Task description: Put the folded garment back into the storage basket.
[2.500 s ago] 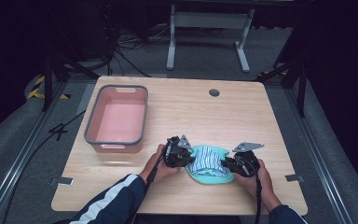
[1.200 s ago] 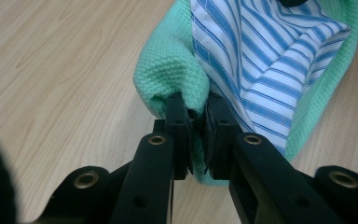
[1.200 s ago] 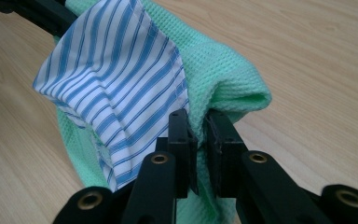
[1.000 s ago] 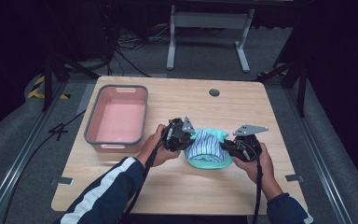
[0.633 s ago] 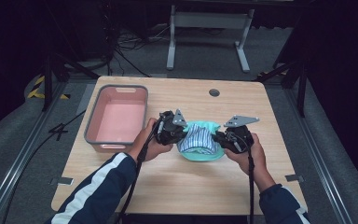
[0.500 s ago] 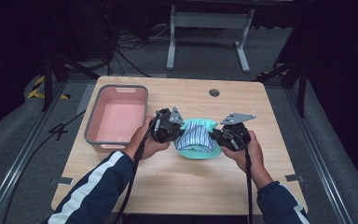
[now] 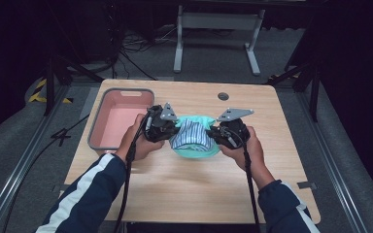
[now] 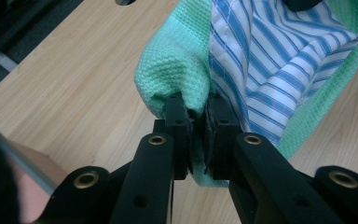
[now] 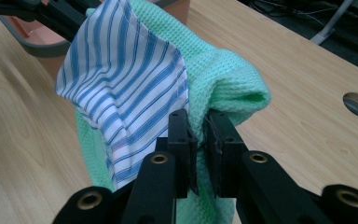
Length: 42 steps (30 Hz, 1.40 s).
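Both grippers have carried the cloth bundle up and farther across the table (image 7: 141, 191) since the earlier frames, toward the pink bin (image 7: 119, 124). It now hangs between them above the wood. That bundle is a green towel (image 7: 196, 149) wrapped around a blue-striped shirt (image 7: 189, 136). On its left side, the left gripper (image 8: 196, 135) is clenched on the towel's edge beside the shirt. On its right, the right gripper (image 9: 198, 147) pinches a green fold next to the stripes.
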Available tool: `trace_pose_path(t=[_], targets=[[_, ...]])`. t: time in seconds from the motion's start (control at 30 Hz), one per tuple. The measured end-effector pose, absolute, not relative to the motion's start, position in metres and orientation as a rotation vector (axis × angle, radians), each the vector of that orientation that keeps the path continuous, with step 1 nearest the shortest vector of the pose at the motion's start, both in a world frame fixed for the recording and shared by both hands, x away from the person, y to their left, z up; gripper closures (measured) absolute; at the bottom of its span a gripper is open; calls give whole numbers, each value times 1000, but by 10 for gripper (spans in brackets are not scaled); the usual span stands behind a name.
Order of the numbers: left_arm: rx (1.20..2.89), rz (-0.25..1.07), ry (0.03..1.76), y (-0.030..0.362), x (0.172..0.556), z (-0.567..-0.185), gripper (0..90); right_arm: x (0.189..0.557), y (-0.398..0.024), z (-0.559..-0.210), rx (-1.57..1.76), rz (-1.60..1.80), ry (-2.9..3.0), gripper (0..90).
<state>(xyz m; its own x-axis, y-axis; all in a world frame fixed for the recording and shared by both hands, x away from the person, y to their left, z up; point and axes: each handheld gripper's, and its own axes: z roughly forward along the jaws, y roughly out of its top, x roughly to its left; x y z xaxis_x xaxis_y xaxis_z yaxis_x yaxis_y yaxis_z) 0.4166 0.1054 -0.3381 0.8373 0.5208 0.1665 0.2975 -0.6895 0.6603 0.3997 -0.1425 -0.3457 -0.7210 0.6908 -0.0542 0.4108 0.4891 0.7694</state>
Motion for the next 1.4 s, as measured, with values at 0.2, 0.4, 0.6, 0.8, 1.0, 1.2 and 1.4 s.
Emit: trace_pose_path(t=[0.2, 0.4, 0.6, 0.8, 1.0, 1.2, 1.4], targets=[[2364, 482, 607, 114, 417, -329, 819, 402, -132, -338, 893, 1104, 2378, 807], [2360, 509, 622, 124, 417, -322, 819, 405, -123, -332, 878, 1119, 2378, 806], [2357, 528, 641, 135, 416, -317, 819, 410, -112, -327, 853, 1123, 2382, 806], [2348, 552, 661, 149, 415, -310, 819, 415, -99, -322, 832, 1131, 2385, 806], [2345, 581, 686, 162, 414, -303, 819, 418, -84, -315, 806, 1144, 2387, 806], [2328, 597, 734, 183, 414, -300, 819, 424, -60, -311, 789, 1151, 2401, 806], [2315, 610, 763, 196, 415, -299, 819, 430, -42, -309, 771, 1176, 2409, 806]])
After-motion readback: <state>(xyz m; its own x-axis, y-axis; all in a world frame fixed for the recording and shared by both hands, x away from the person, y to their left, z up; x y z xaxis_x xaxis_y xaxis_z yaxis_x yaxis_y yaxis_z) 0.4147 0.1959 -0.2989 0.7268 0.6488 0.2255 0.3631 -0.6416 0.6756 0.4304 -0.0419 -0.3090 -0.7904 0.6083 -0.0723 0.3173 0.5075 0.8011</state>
